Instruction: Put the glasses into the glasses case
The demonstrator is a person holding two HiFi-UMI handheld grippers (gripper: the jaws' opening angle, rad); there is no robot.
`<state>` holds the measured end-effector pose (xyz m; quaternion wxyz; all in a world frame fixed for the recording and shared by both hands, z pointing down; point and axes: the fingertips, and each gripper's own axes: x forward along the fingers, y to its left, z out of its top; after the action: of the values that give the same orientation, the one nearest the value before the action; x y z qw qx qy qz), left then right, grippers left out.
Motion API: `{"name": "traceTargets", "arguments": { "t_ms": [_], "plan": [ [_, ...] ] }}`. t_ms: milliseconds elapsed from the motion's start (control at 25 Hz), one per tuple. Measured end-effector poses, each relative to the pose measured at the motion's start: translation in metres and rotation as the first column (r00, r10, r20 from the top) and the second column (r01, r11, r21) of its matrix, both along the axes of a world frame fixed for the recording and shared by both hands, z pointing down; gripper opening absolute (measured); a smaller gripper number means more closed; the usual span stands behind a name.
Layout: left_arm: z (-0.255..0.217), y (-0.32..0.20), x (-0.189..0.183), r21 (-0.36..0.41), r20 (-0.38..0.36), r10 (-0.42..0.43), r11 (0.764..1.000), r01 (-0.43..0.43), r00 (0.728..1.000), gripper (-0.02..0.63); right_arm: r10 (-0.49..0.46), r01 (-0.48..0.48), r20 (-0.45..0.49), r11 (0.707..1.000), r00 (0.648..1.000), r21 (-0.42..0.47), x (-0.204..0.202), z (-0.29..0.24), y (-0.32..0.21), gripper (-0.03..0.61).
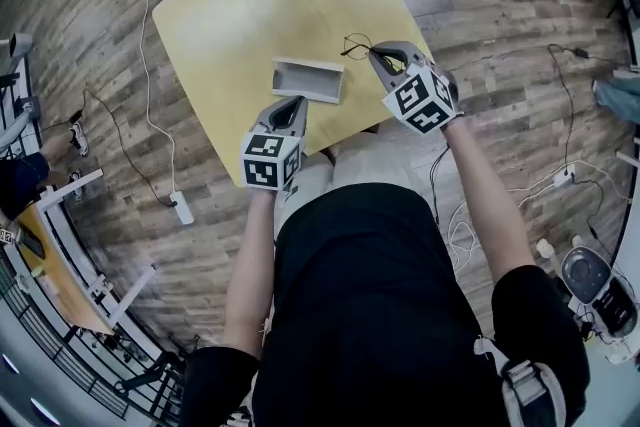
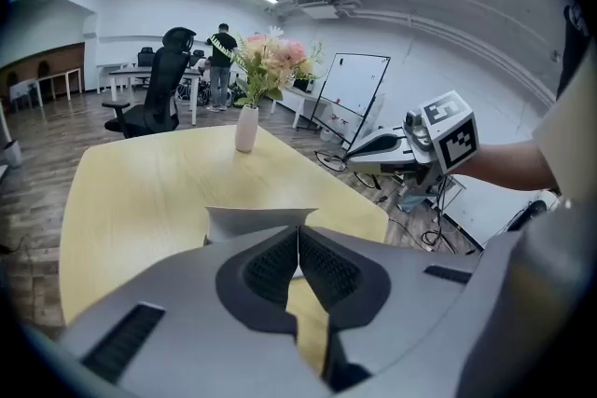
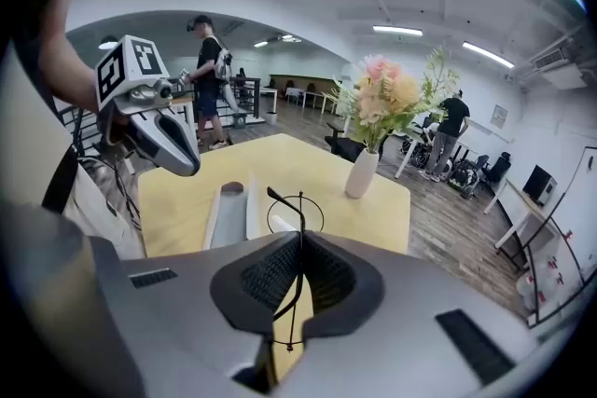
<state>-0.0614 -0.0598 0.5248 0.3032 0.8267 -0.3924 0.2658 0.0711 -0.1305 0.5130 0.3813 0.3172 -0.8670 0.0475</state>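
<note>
My right gripper [image 1: 377,57] is clamped on the glasses [image 1: 355,45], the thin frame pinched between its pads and held up over the desk's [image 1: 215,25] right edge. The case [image 1: 308,79] lies open near the desk's near edge, left of the glasses. My left gripper [image 1: 296,103] hangs over that near edge, jaws together and empty.

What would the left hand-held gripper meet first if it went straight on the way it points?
Probably the open glasses case, lying on the table just beyond the shut jaws of the left hand-held gripper. Nothing shows in between, though depth is hard to judge.
</note>
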Motion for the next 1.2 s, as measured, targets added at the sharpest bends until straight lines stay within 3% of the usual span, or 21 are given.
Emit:
{"name": "traceTargets", "arguments": {
  "t_ms": [360,640,1200],
  "plan": [
    [-0.003,0.009,-0.037,0.022,-0.034,0.057,0.998,-0.056,0.998,0.023,0.000,0.000,-0.011,1.000,1.000,-0.001,-0.056,-0.008,0.038,0.027],
    [-0.004,0.012,-0.069,0.033,-0.058,0.076,0.997,-0.074,0.995,0.023,-0.050,0.050,-0.016,0.999,0.999,-0.018,-0.106,0.001,0.057,0.028],
    [0.003,0.014,-0.116,0.028,-0.061,0.076,0.997,-0.074,0.995,0.023,-0.175,0.169,-0.072,0.982,0.982,-0.084,-0.167,0.062,0.054,0.028]
  ]
}}
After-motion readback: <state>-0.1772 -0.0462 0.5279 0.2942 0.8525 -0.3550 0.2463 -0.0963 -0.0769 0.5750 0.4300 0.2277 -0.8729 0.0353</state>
